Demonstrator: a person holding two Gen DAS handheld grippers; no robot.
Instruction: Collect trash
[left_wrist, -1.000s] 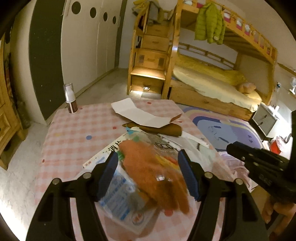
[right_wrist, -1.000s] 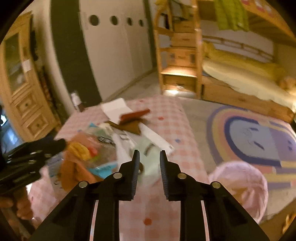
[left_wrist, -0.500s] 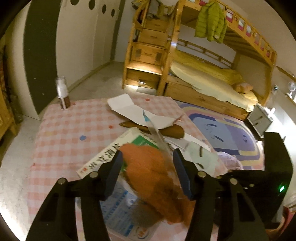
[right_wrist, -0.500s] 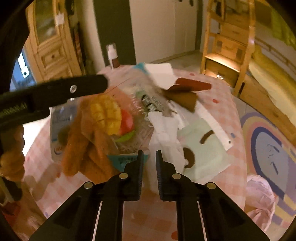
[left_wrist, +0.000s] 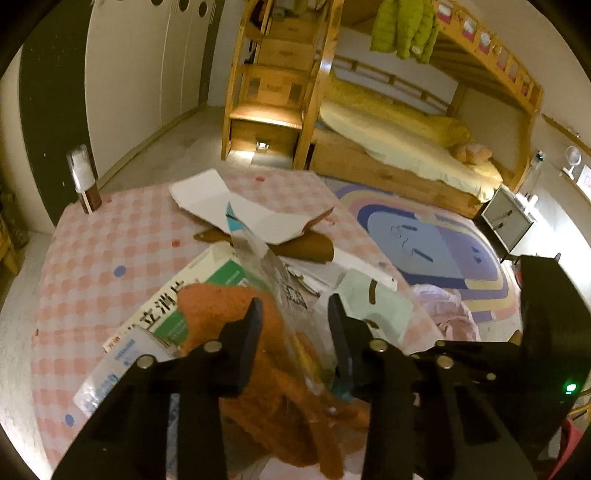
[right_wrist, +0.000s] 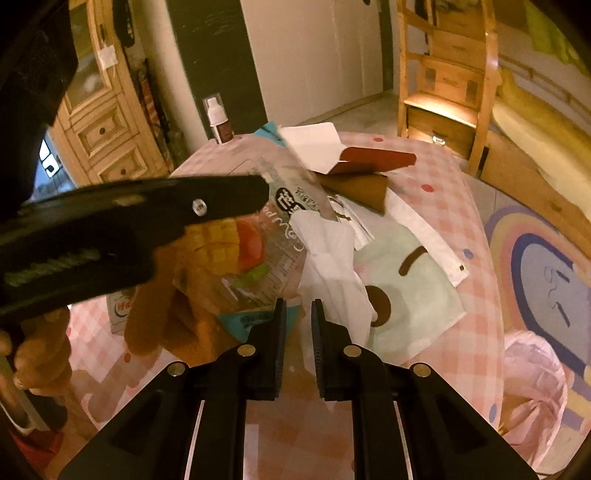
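My left tool (left_wrist: 295, 328) has its fingers spread apart, pointing toward 12 o'clock. My right tool (right_wrist: 298, 325) has its fingers nearly together with just a narrow gap. From the right wrist view, the left one comes in from 9 o'clock, my bare hand (right_wrist: 40, 354) wrapped around its handle.

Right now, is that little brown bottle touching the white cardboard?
Apart. In the left wrist view, bare checkered tablecloth separates the bottle from the white cardboard.

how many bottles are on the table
1: a small brown bottle with a white pump top, upright at the table's far left corner, apart from the trash pile. Others could be hidden under the pile.
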